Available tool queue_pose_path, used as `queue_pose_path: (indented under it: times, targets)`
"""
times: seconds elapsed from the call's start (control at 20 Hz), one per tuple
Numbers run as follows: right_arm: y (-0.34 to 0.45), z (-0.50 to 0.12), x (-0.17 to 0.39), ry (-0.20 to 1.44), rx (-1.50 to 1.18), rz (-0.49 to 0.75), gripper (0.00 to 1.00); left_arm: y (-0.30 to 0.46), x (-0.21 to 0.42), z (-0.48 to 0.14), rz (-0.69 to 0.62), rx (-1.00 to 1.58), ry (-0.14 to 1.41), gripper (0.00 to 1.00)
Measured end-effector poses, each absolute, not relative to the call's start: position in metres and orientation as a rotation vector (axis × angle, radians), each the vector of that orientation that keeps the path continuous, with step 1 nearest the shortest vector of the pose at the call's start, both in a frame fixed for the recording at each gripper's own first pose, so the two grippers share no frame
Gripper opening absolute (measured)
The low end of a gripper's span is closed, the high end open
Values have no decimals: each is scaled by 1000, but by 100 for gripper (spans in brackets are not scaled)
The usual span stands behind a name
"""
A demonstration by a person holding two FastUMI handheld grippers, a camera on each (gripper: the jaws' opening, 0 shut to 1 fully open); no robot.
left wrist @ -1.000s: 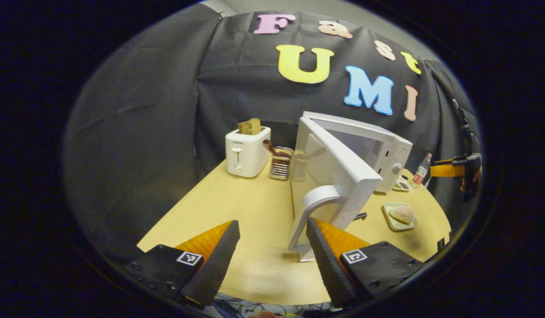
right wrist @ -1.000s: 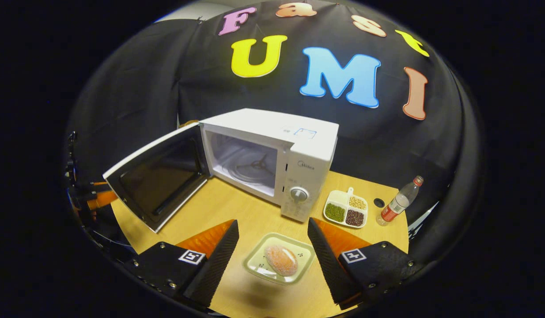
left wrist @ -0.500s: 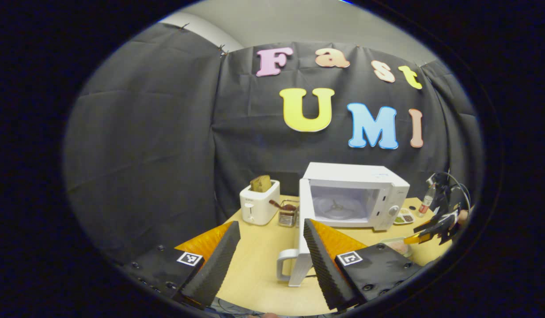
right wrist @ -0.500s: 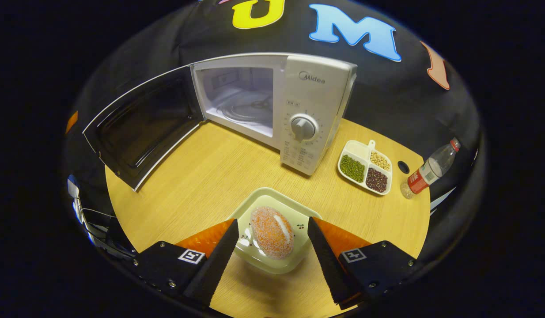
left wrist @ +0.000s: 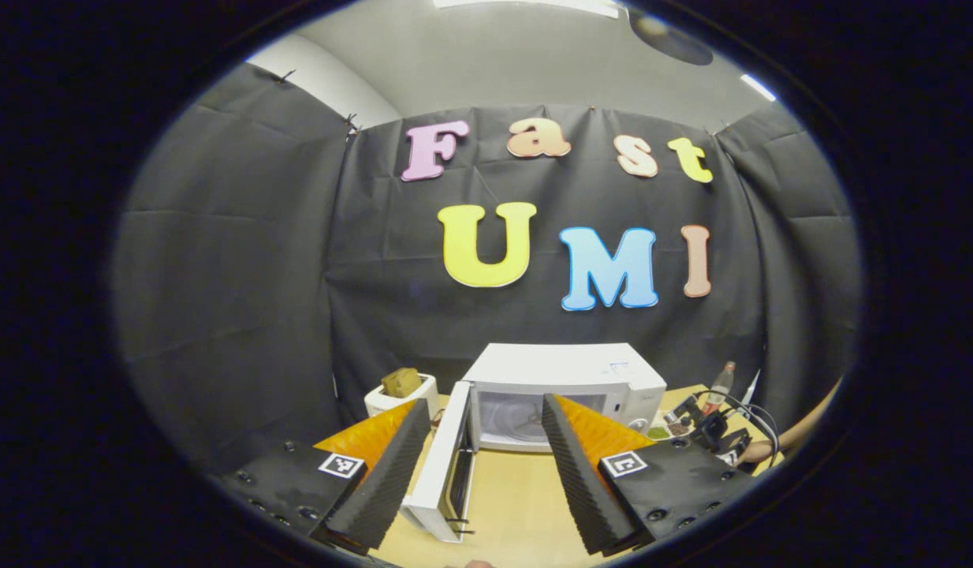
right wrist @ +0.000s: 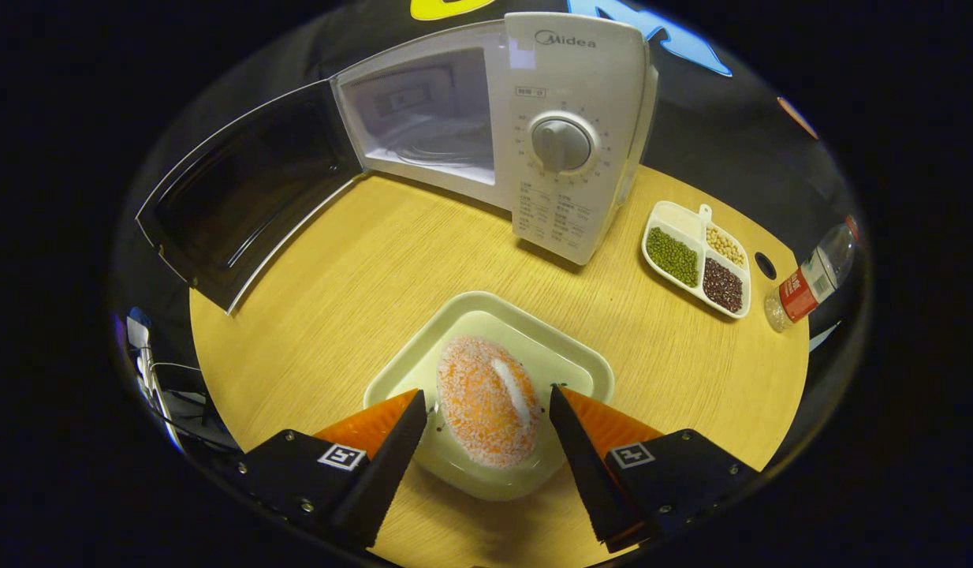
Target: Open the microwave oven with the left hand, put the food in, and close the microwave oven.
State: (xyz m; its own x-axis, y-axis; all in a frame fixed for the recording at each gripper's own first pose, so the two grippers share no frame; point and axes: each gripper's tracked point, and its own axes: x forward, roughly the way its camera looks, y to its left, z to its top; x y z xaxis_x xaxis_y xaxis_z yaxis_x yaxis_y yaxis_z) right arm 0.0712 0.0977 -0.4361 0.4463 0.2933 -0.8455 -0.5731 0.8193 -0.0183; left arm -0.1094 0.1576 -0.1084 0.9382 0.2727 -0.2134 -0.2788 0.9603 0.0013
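Right tool (right wrist: 486, 406) has dropped around one bun (right wrist: 486, 410), one plate (right wrist: 486, 319).

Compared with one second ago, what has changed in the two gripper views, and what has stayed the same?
The left gripper has pulled back from the microwave door, open and empty. The right gripper has come down over the plate; its open fingers now flank the food without clamping it. The door stays open, and the divided dish and bottle have not moved.
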Motion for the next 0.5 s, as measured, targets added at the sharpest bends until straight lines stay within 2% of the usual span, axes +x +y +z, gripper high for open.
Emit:
queue_pose_path:
  times: [0.1,0.25,0.3,0.35,0.5]
  targets:
    - [99,-441,72,980,-307,550,95,153,-105,-110,269,-21,221,90]
    - [98,-441,72,985,-342,534,77,151,-100,-104,258,-1,209,89]
    - [97,-439,73,977,-373,524,74,151,-99,-103,256,-3,207,92]
    - [96,-434,74,957,-405,510,67,152,-98,-103,253,-7,202,94]
    - [103,-407,79,841,-498,510,67,156,-95,-101,246,-23,192,90]
